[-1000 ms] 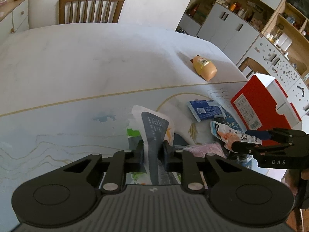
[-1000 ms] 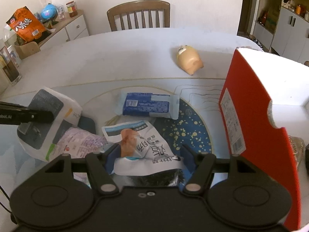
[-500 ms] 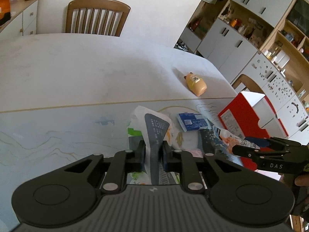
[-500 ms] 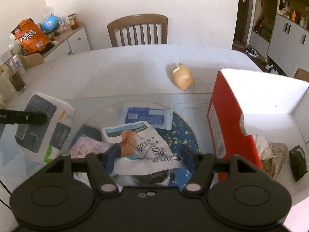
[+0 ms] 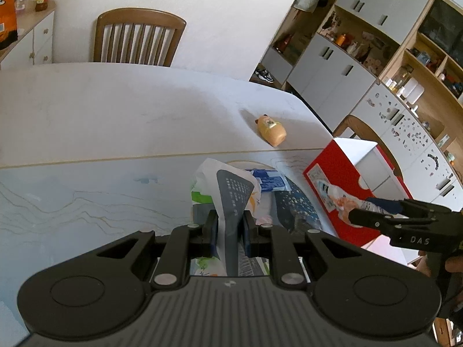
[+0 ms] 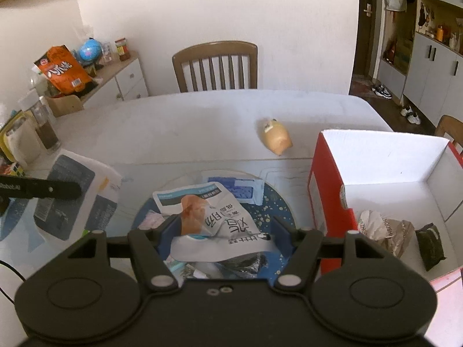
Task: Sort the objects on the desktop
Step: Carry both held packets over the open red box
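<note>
My left gripper [image 5: 230,227] is shut on a white pouch with a grey panel [image 5: 231,190], held above the table; the same pouch [image 6: 72,190] shows at the left of the right wrist view. My right gripper [image 6: 224,232] is shut on a crinkled white snack packet with an orange picture [image 6: 214,219], also lifted; that packet [image 5: 344,202] appears in front of the red box [image 5: 341,185]. The red box's white inside [image 6: 405,167] holds a brown wrapper [image 6: 387,231] and a dark packet [image 6: 431,245]. A blue packet [image 6: 240,189] lies on the table below.
A peach-coloured bottle [image 6: 275,138] lies on its side on the white table [image 6: 188,115]. A pink packet [image 6: 150,219] lies on the round blue mat [image 6: 269,205]. A wooden chair [image 6: 215,66] stands at the far edge; a cluttered sideboard [image 6: 95,75] is at the left.
Both grippers have risen with their packets still held, so the table and the blue packet look farther below. The inside of the red box has come into the right wrist view.
</note>
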The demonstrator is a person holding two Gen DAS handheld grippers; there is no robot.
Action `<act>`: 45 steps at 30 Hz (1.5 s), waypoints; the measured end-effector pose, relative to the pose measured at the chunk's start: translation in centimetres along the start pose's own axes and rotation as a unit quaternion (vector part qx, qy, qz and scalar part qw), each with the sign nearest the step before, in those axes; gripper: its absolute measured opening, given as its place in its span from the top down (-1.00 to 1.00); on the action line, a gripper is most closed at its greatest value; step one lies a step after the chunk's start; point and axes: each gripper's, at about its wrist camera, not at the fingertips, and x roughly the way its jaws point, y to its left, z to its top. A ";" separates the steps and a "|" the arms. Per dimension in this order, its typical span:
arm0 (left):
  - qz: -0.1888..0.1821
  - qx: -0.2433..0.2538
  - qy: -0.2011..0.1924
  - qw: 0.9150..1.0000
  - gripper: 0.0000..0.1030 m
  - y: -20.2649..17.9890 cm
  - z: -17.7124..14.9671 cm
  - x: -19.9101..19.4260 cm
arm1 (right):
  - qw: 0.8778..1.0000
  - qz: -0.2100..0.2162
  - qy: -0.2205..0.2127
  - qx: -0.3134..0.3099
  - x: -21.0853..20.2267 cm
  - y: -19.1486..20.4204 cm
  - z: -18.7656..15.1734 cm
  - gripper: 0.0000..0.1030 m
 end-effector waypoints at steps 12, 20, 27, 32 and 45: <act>-0.018 0.011 -0.010 1.000 0.69 -3.3 -0.2 -1.4 | 1.000 0.000 -0.014 0.004 -3.2 -1.5 -0.4 -0.31; -0.031 0.021 -0.013 0.999 0.69 -6.4 -0.1 -1.0 | 1.000 -0.007 -0.025 0.009 -5.0 -3.9 -0.6 -0.31; -0.038 0.027 -0.012 0.999 0.69 -8.9 0.0 -0.2 | 0.999 -0.012 -0.030 0.011 -5.9 -6.2 -0.7 -0.31; -0.039 0.031 -0.013 0.999 0.69 -11.1 0.1 0.5 | 0.999 -0.013 -0.032 0.012 -6.5 -8.1 -0.7 -0.31; -0.041 0.029 -0.017 0.999 0.69 -16.4 0.8 3.3 | 0.999 -0.004 -0.038 0.008 -7.1 -13.9 -0.1 -0.31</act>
